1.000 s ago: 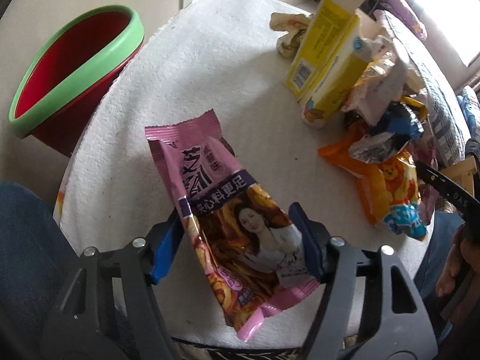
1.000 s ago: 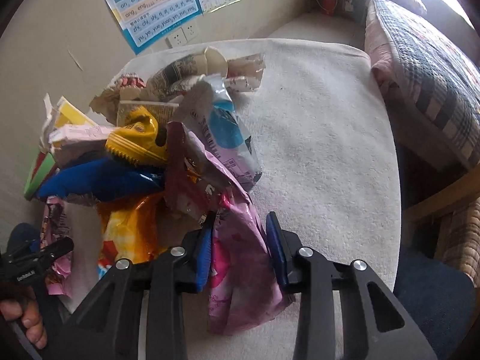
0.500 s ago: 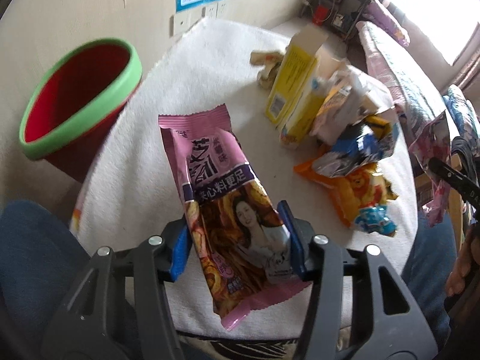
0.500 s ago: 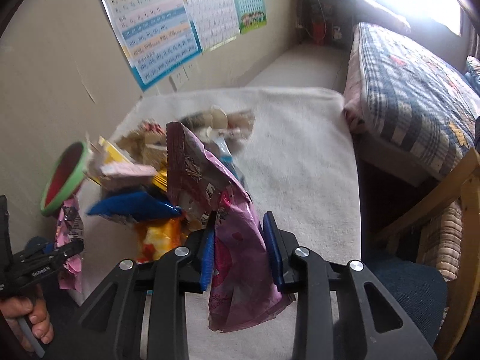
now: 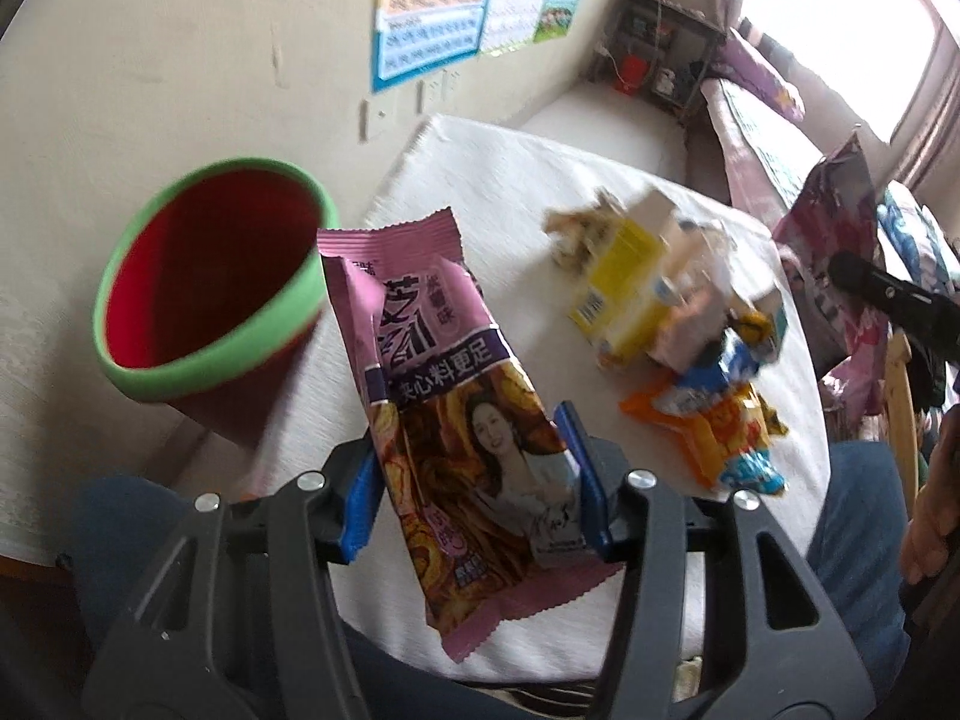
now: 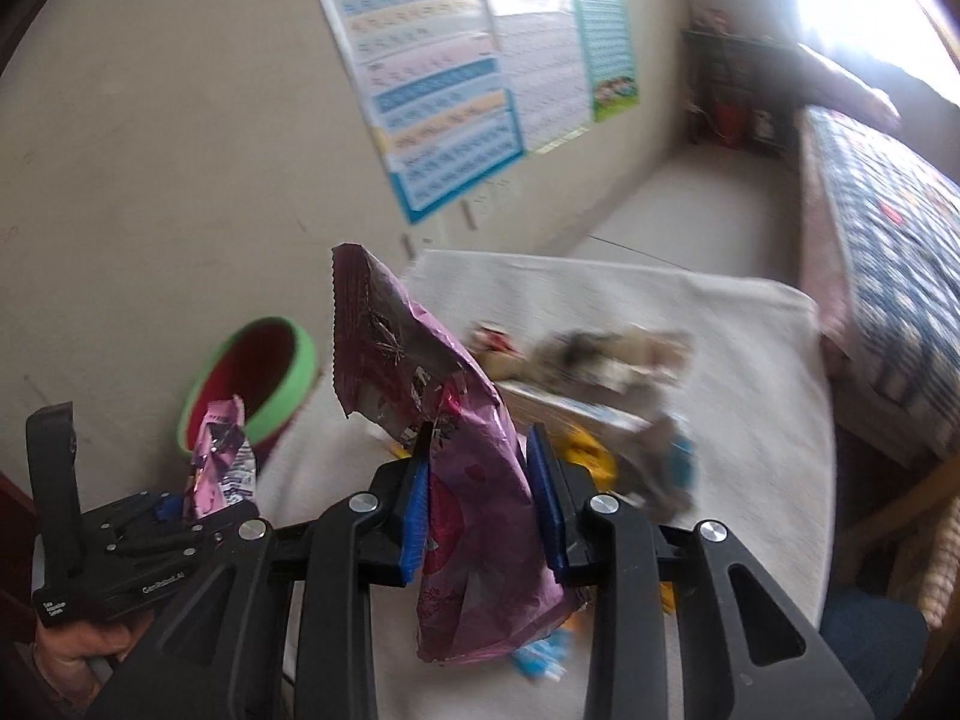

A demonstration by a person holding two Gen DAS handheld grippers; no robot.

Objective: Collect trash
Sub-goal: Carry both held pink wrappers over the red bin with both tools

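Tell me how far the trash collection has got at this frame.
Done: nothing shows inside the red bin. In hand: the left tool is shut on a pink snack wrapper; the right tool is shut on a crumpled pink bag, both lifted above the table. Left: the yellow carton, orange wrapper and pile around them.

- Daylight floods in from the blown-out bright window [image 5: 852,18] far ahead on my right, washing that corner white in both views.
- Fisheye bending darkens and curves every edge.
- Motion blur smears the heap of crumpled wrappers and cartons [image 6: 606,384] ahead of my right tongs.
- The red plastic bin with a green rim [image 5: 210,276] looks soft too.
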